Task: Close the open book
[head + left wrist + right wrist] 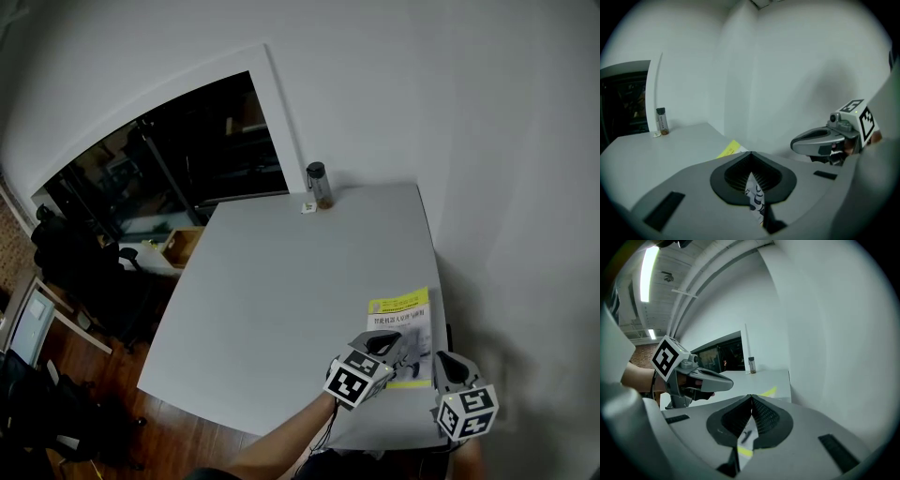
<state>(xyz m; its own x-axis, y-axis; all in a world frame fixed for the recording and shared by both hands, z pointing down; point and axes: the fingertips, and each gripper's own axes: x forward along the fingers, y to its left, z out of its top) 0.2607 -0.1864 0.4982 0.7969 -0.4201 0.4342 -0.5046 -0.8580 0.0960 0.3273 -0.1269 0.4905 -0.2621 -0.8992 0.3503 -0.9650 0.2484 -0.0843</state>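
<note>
At the near right corner of the desk [281,281], the book [403,319] lies flat and closed, its white cover with a yellow band facing up. The left gripper [382,345] hangs over the book's near left part, its jaws pressed together with nothing between them; the printed cover shows below them in its own view. The right gripper [448,364] sits just beside the book's near right edge, jaws likewise pressed together and empty. A bottle [319,185] stands at the far edge, well apart.
</note>
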